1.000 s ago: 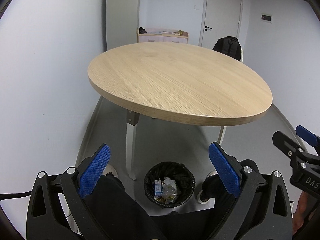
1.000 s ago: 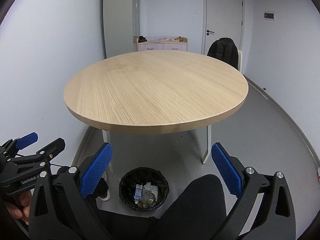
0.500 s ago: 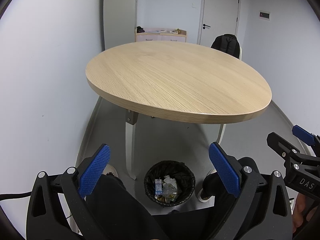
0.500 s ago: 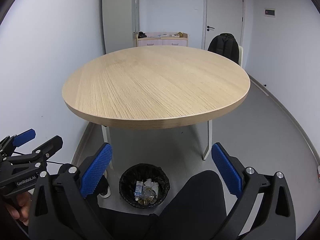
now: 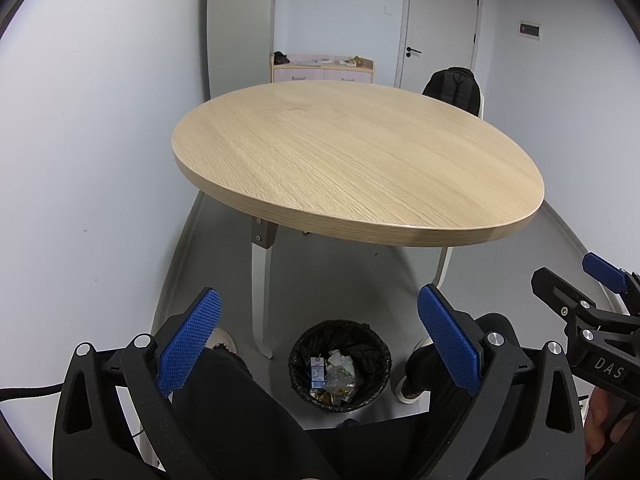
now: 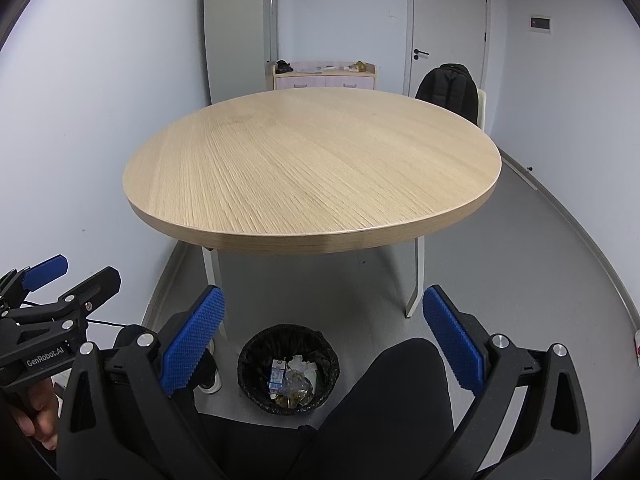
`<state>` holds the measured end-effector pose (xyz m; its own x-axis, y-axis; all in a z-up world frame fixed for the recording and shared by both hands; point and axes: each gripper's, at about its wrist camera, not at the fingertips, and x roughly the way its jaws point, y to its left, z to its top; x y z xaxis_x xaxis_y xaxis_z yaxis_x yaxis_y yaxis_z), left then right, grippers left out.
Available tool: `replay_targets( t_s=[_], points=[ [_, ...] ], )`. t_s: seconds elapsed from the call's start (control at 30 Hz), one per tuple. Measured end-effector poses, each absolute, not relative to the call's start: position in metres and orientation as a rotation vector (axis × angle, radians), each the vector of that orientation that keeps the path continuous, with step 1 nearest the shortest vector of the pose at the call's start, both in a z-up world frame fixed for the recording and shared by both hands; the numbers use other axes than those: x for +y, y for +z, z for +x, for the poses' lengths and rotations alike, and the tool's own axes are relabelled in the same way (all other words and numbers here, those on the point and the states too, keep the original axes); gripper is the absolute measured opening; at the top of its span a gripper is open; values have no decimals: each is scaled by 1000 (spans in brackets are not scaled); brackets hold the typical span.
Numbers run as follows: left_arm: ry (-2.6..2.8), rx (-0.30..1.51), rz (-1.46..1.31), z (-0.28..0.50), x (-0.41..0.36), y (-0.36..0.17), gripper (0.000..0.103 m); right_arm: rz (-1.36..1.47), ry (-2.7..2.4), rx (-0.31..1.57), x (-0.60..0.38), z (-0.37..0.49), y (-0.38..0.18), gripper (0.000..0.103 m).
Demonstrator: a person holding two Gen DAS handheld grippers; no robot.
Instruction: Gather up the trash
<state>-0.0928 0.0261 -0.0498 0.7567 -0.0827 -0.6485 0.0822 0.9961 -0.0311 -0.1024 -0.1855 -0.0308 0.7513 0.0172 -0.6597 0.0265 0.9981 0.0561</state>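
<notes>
Two claws wide apart, trash (image 5: 335,374) in bin (image 5: 340,364) btwn left claw (image 5: 320,340) pads

"DAS" stands in pale letters on the right gripper (image 5: 576,280) body, seen at the near right edge. "GenRobot.AI" (white lettering) stands on the left gripper (image 6: 72,270) body, near left.

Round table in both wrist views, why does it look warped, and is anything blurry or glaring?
Left wrist view: fisheye stretches the table into an egg shape; sharp, soft even light. Right wrist view: table rounder, walls bow at the edges, dark corner vignette, no glare.
</notes>
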Motion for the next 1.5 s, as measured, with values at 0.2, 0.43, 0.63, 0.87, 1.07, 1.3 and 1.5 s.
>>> replay_targets(
  t_s=[0.2,0.43,0.63,0.87,1.07,1.3,1.5],
  points=[
    [-91,711,-1,-92,26,-50,97,63,-5,723,-186,-102,-32,95],
    [-92,713,-1,-92,26,-50,97,61,-5,728,-185,-102,-34,95],
    [-83,711,5,-91,26,-52,97,60,-4,730,-184,-102,-35,95],
    [-89,721,15,-89,23,-55,97,59,-4,730,-184,-102,-35,95],
    [-104,714,20,-90,20,-56,97,58,-1,733,-184,-102,-37,95],
    [-98,717,17,-91,20,-57,97,57,-1,734,-185,-103,-38,95],
    [-108,729,15,-88,20,-58,97,58,-3,735,-185,-102,-39,95]
  ],
)
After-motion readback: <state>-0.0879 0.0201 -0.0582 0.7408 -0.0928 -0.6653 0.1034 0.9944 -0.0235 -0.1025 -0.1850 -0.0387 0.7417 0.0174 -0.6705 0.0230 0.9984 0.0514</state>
